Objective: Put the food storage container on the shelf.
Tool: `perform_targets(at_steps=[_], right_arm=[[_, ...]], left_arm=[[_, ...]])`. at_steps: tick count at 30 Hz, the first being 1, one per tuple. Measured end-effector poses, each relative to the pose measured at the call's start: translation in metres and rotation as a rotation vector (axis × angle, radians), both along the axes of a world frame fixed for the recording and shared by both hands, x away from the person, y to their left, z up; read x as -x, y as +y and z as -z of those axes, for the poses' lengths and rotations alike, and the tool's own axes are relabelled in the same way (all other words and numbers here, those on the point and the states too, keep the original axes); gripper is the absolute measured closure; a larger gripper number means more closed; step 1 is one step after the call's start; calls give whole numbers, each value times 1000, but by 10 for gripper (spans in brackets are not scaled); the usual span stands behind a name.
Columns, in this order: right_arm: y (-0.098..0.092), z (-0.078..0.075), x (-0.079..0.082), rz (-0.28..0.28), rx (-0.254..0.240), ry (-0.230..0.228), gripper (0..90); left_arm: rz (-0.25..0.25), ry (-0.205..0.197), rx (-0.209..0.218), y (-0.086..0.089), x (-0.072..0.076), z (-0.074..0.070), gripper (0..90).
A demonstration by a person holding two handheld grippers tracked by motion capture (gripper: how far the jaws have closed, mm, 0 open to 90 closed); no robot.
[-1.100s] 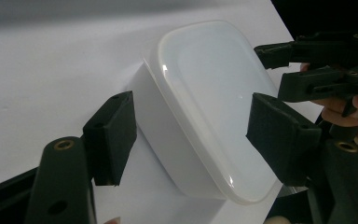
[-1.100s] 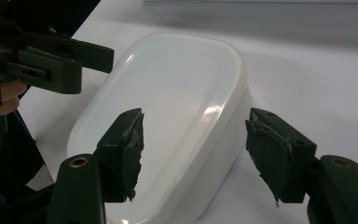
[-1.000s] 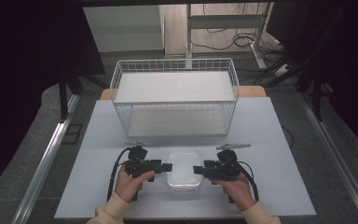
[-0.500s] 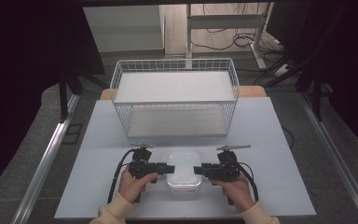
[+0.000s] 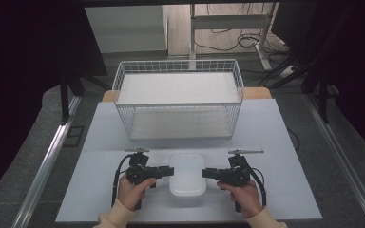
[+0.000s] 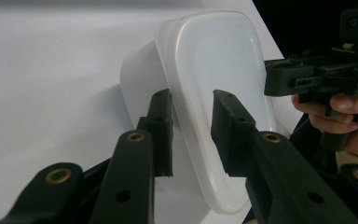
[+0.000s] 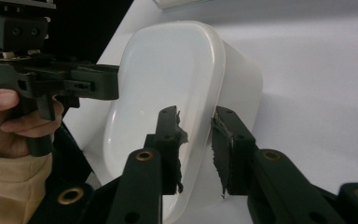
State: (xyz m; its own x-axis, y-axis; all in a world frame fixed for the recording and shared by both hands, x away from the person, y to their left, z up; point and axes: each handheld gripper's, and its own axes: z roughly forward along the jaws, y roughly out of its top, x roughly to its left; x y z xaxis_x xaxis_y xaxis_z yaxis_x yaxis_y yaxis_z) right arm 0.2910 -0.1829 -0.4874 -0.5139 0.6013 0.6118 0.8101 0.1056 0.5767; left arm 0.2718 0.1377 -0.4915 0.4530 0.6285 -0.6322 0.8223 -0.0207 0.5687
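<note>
A white lidded plastic container [image 5: 187,174] sits on the white table near its front edge. My left gripper [image 5: 168,172] reaches in from the container's left side. In the left gripper view the jaws pinch its rim [image 6: 191,116], one under the lip and one on the lid. My right gripper [image 5: 206,173] mirrors this from the right side, and its worn pads [image 7: 219,140] clamp the rim [image 7: 198,130]. Each gripper view also shows the other gripper and the hand holding it at the container's far side. The container rests flat on the table.
A white wire basket [image 5: 178,97] stands open-topped at the back middle of the table [image 5: 275,133], a short way beyond the container. Bare tabletop lies left and right of the hands. The table's front edge is just below the wrists.
Both grippers have edged slightly inward onto the container's sides. The container has stayed in place.
</note>
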Motion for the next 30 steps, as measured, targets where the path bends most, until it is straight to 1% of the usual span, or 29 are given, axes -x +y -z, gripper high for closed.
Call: perform_targets(at_steps=[1, 2, 3, 4, 5, 6, 8, 10, 12, 13, 14, 16, 17, 19, 20, 23, 24, 25, 26, 29, 30], right_arm=[[-1, -1, 1, -2, -7, 1, 745], [-1, -1, 1, -2, -7, 1, 745], [-3, -3, 1, -10, -28, 0, 772], [-3, -3, 2, -11, -37, 2, 782], [-3, -3, 2, -11, -37, 2, 782], [-4, -4, 3, -15, -48, -2, 800], [-4, -5, 3, -13, -47, -7, 802], [-2, -8, 6, -16, -29, -37, 802], [-1, -9, 7, -20, -18, -54, 802], [-1, -9, 7, -20, -18, -54, 802], [0, -11, 8, -23, -14, -67, 802], [1, -11, 8, -22, -13, -71, 802], [1, -14, 10, -29, -10, -92, 802], [2, -15, 10, -33, -10, -100, 802], [2, -20, 12, -41, -5, -135, 802], [4, -28, 14, -50, 9, -180, 801], [5, -30, 15, -50, 11, -188, 801], [5, -30, 15, -50, 11, -188, 801], [6, -34, 16, -54, 8, -211, 801], [6, -38, 15, -59, 6, -226, 801], [6, -40, 15, -62, 5, -232, 801]], left_arm=[[-4, -11, 1, 1, 2, -2, 722], [-4, -11, 1, 1, 2, -2, 733], [-4, -27, -3, 2, 3, -4, 744], [-4, -32, -3, 2, 4, -5, 751], [-4, -32, -3, 2, 4, -5, 759], [-2, -48, -3, 3, 5, -7, 771], [-2, -49, -3, 4, 6, -7, 777], [-5, -50, 1, 5, 7, -6, 782], [-3, -55, -3, 6, 7, -6, 782], [-3, -55, -3, 6, 7, -6, 782], [-4, -63, -3, 6, 9, -7, 783], [-1, -68, -7, 7, 9, -9, 783], [2, -79, -6, 8, 10, -11, 784], [4, -84, -5, 9, 11, -13, 785], [4, -92, -7, 9, 12, -16, 786], [8, -125, -15, 10, 15, -24, 786], [6, -134, -17, 11, 15, -27, 786], [6, -134, -17, 11, 15, -27, 786], [6, -150, -17, 12, 16, -31, 787], [5, -159, -14, 12, 17, -34, 788], [5, -169, -12, 13, 18, -36, 788]])
